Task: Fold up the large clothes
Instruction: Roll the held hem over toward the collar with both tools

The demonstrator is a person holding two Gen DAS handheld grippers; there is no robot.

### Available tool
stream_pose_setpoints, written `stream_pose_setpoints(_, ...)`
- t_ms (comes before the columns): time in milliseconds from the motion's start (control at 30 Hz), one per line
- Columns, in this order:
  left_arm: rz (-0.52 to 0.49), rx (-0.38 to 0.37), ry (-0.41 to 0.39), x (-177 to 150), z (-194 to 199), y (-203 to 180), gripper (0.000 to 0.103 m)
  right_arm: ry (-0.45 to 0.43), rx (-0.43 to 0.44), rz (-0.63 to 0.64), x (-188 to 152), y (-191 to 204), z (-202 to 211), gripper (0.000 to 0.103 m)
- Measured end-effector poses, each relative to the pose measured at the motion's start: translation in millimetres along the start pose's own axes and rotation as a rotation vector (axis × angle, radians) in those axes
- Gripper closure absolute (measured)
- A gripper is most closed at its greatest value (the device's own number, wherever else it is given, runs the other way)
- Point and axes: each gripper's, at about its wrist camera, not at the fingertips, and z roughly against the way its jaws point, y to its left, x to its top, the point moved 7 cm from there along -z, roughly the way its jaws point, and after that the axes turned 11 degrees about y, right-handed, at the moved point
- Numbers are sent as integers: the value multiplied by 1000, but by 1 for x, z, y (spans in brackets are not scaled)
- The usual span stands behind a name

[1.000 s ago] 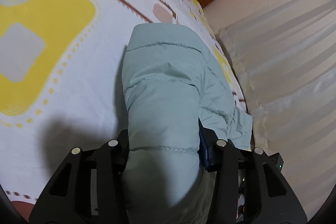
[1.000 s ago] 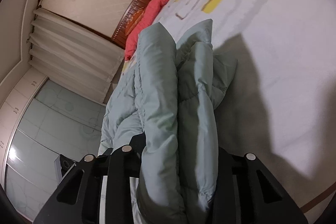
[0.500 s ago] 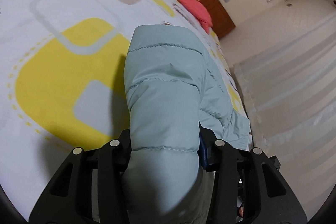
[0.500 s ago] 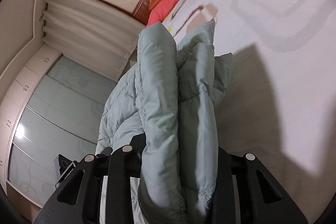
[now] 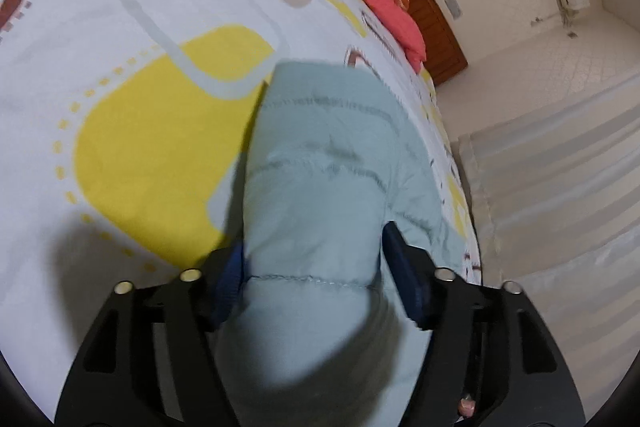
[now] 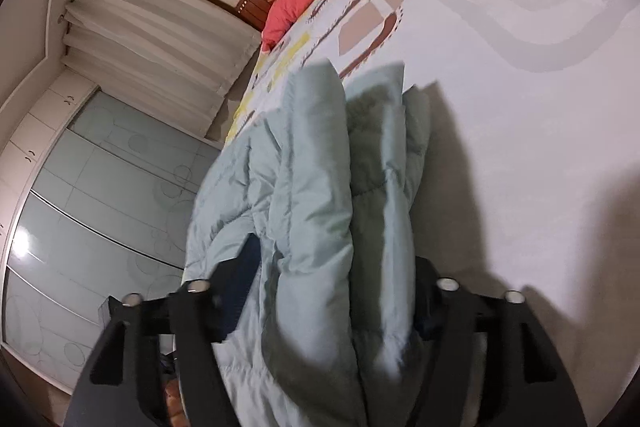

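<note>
Pale green quilted jacket (image 5: 320, 187) is clamped between the jaws of the left gripper (image 5: 316, 287) and right gripper (image 6: 332, 291), suspending it above the bed (image 5: 140, 47) for folding.

My left gripper (image 5: 316, 275) is a matte black frame with cut-out slots, four silver round-headed screws across its top edge, and dark blue pads (image 5: 404, 287) lining the inner faces of its fingers. My right gripper (image 6: 336, 291) is built alike: black slotted arms, the same silver screws, dark blue pads (image 6: 240, 291) inside.
</note>
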Motion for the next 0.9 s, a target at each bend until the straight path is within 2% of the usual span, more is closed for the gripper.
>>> stream_pose_setpoints(100,5,-15,-14,11,6,-1,32,-40,18,-46,14,-9,8,35)
stream_pose_setpoints(233,40,-28,16,28,-7,-2,31,-57,34,-88,32,-16,6,35)
stream_pose_setpoints(333,34,-5,29,38,-19,-3,30,-59,53,-141,43,-25,-3,35)
stream_pose_setpoints(367,34,13,27,40,-23,-2,34,-60,69,-167,45,-28,-6,35)
stream_pose_setpoints(400,36,25,28,42,-25,-1,41,-59,80,-187,46,-32,-9,37)
stream_pose_setpoints(433,42,40,40,43,-30,2,44,-59,84,-198,46,-34,-10,51)
stream_pose_setpoints(467,47,43,47,43,-33,4,48,-49,86,-207,46,-36,-15,61)
stream_pose_setpoints(533,40,53,51,43,-38,7,52,-38,84,-217,44,-40,-20,67)
stream_pose_setpoints(633,29,58,52,43,-39,8,54,-31,67,-207,41,-40,-22,68)
stream_pose_setpoints(700,26,48,50,42,-37,6,53,-30,52,-189,40,-36,-19,68)
stream_pose_setpoints(767,23,48,46,39,-33,6,51,-29,48,-179,36,-33,-13,61)
stream_pose_setpoints(800,29,50,44,37,-30,6,45,-29,50,-178,33,-32,-10,57)
stream_pose_setpoints(833,41,47,44,32,-25,7,41,-28,54,-178,27,-31,-4,45)
stream_pose_setpoints(867,50,39,44,27,-21,9,35,-30,56,-180,24,-30,1,37)
stream_pose_setpoints(900,57,27,41,19,-15,9,33,-36,65,-182,19,-29,5,37)
